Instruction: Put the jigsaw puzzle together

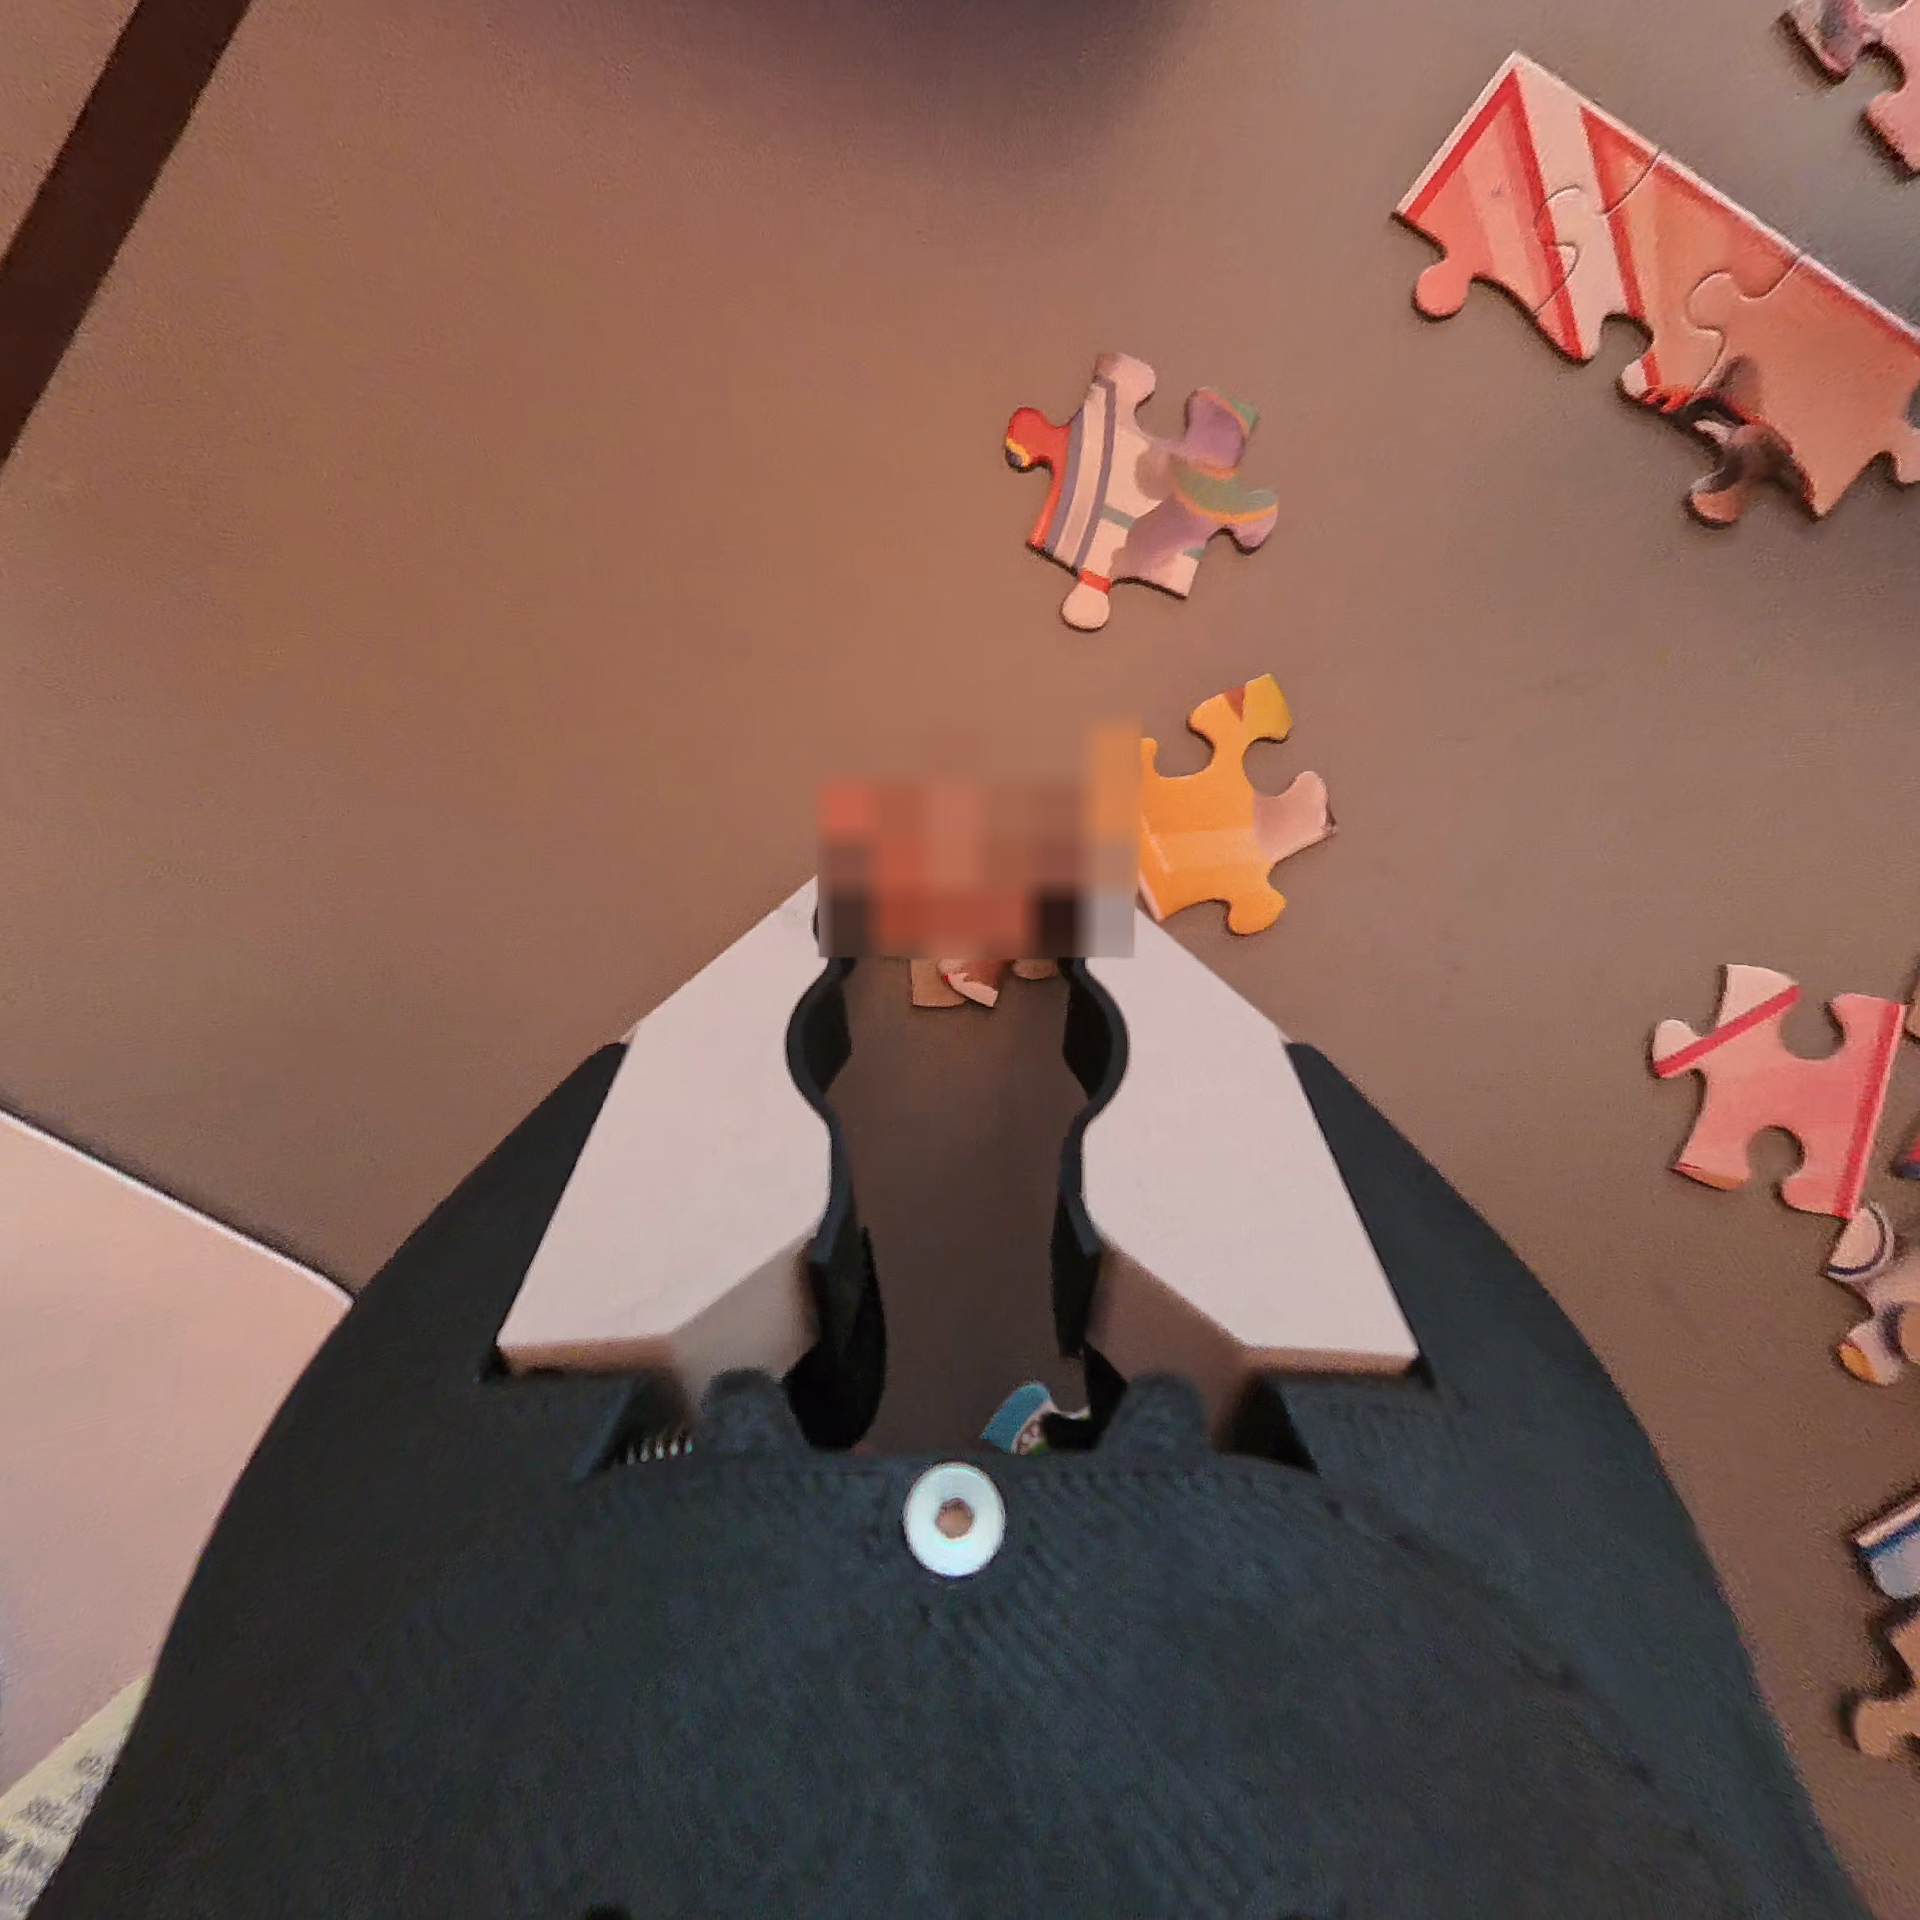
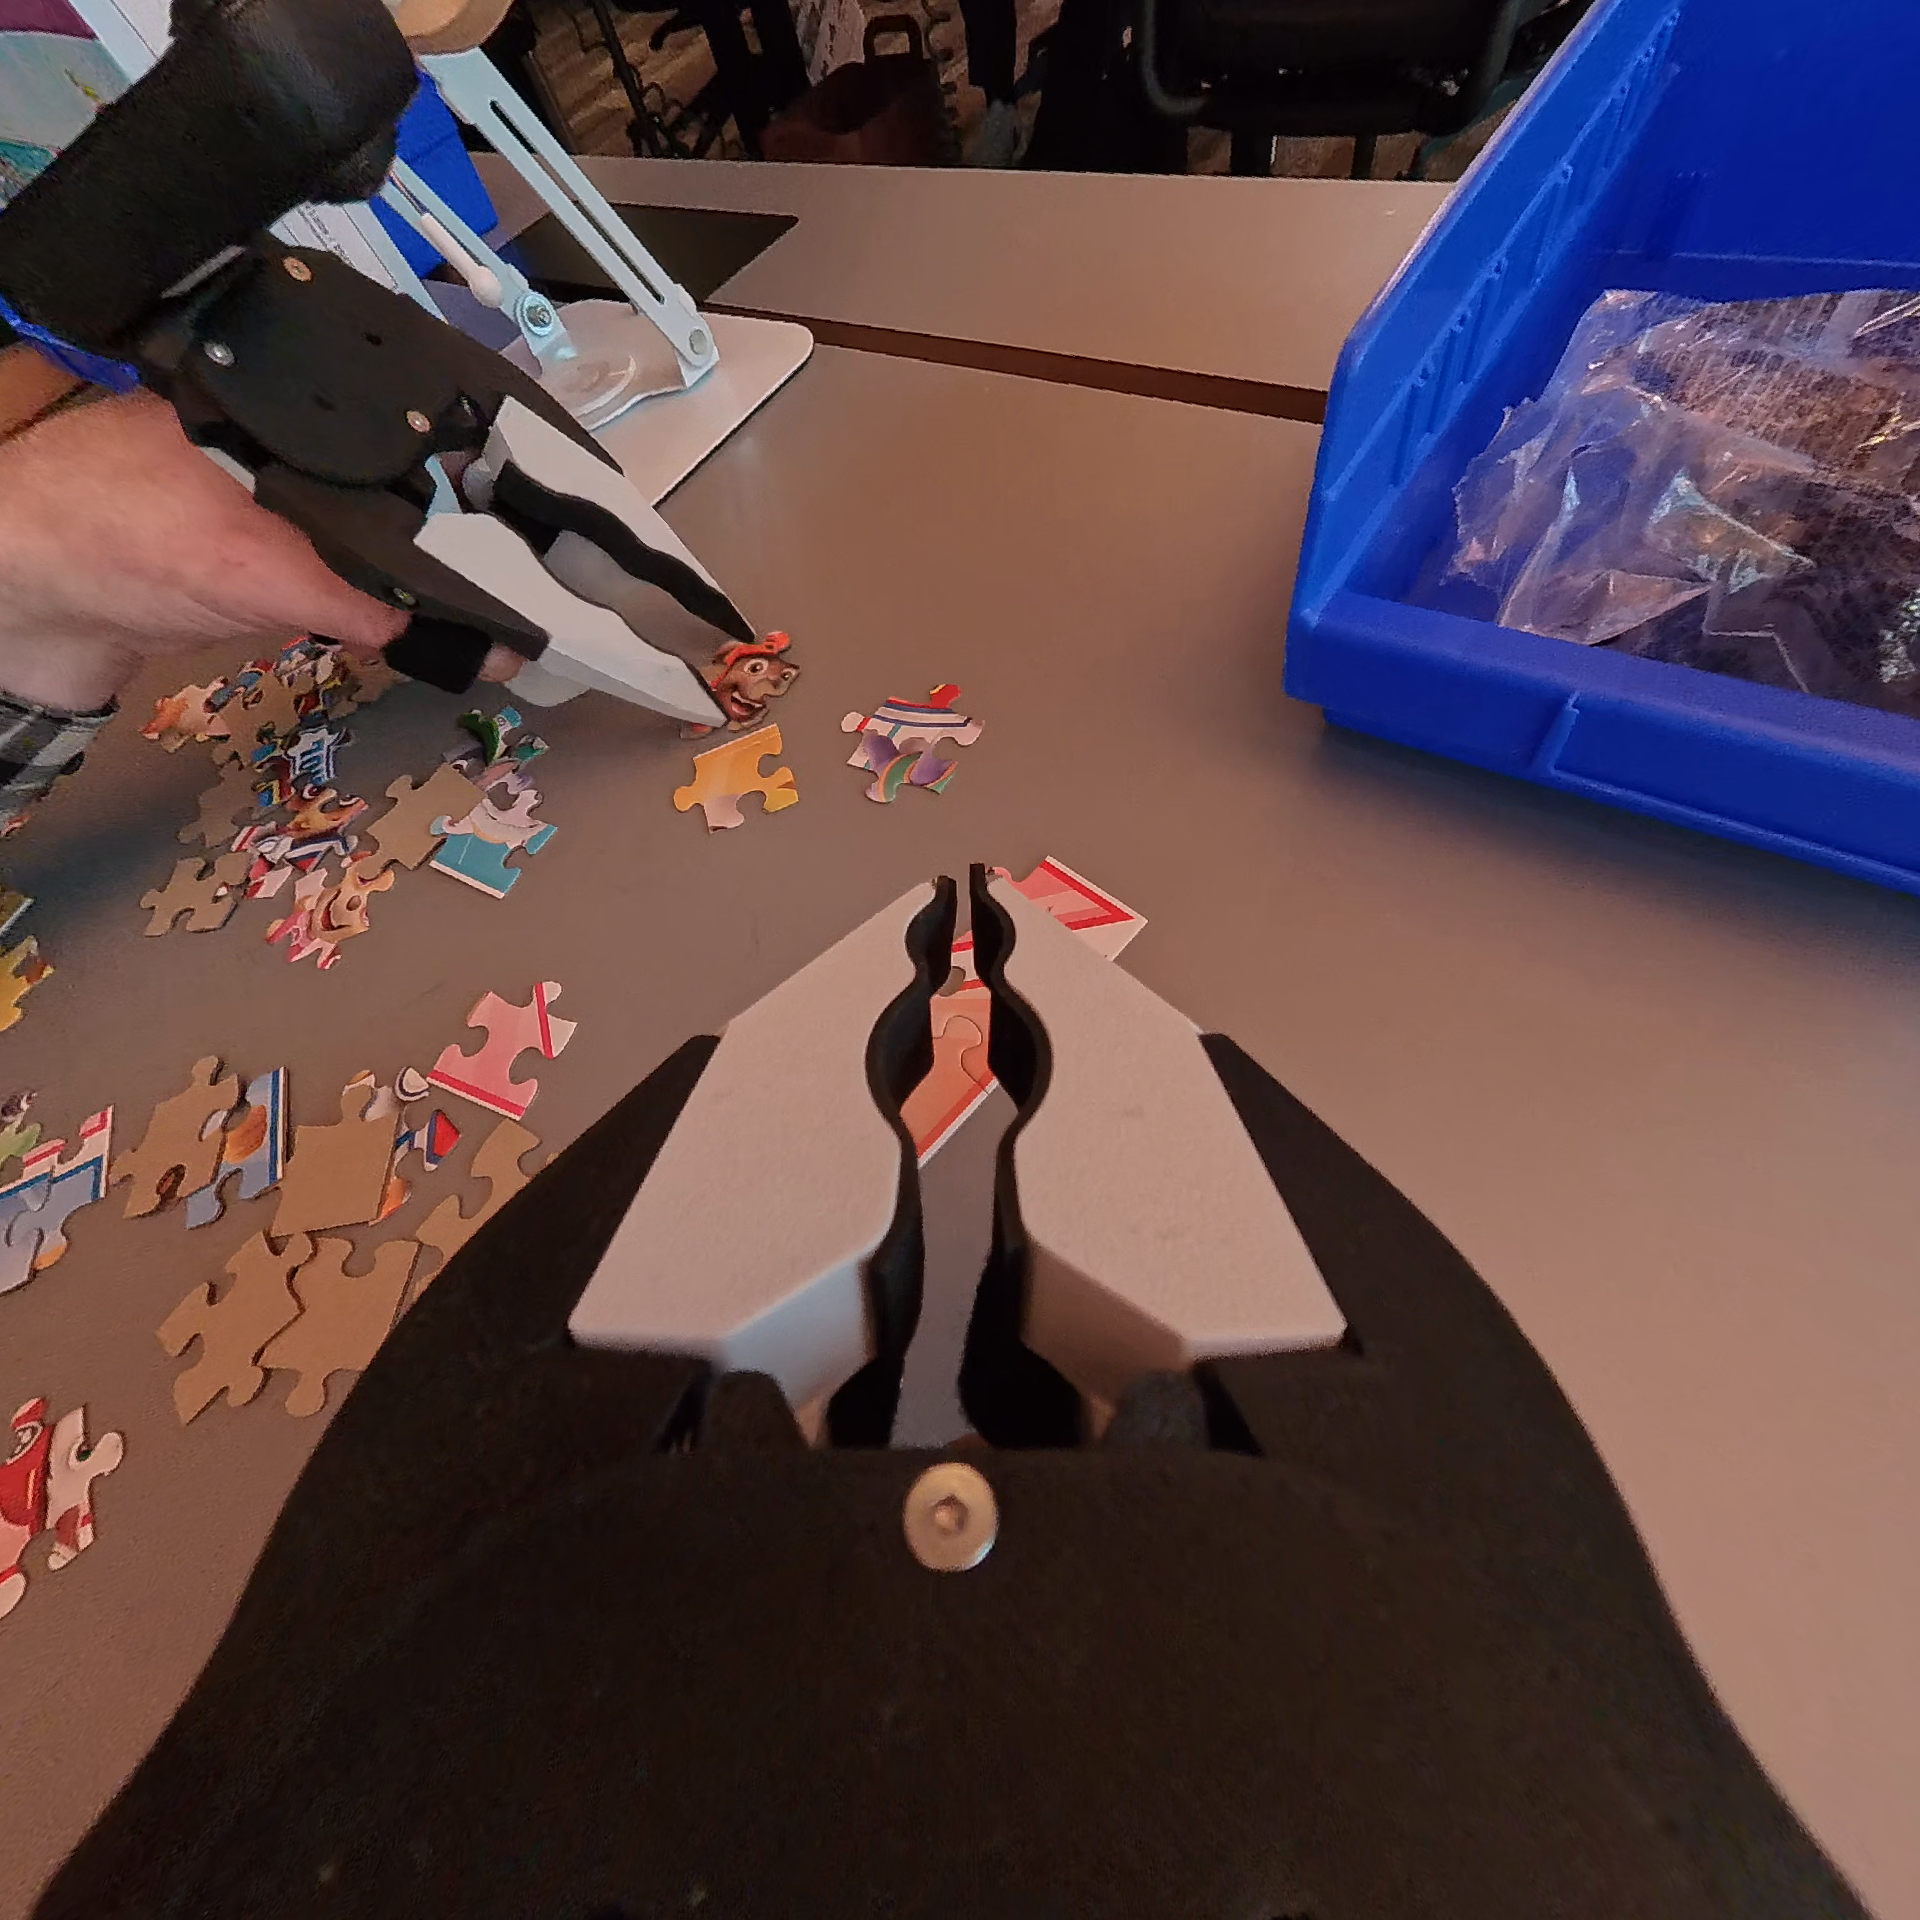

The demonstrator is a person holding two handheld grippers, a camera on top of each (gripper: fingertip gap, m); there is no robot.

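1. Jigsaw puzzle is only partly done: a joined strip of pink and red pieces [image 1: 1662,281] lies flat on the grey-brown table [image 2: 1299,935], and in the right wrist view it sits right under the right gripper's tips
2. Far left in the right wrist view there's a messy pile of loose pieces [image 2: 312,800], lots of them brown side up
3. A bit further right, the left gripper [image 2: 738,675] is angled down with its tips on either side of a cartoon dog piece [image 2: 753,681] that's flat on the table. In its own view the tips are under a blur patch, so can't tell if it's actually pinching the piece
4. Just beside that piece is a yellow piece [image 2: 740,777], and next along a striped purple piece [image 2: 912,743], each lying on its own
5. A single pink piece [image 2: 506,1049] lies nearer the camera, next to the face-down ones
6. Right gripper [image 2: 958,888] is nearly closed, just a thin slit between the tips, nothing caught in it
7. Far right is a blue bin [image 2: 1558,665] with crinkly plastic bags [image 2: 1704,488] in it, well apart from the pieces
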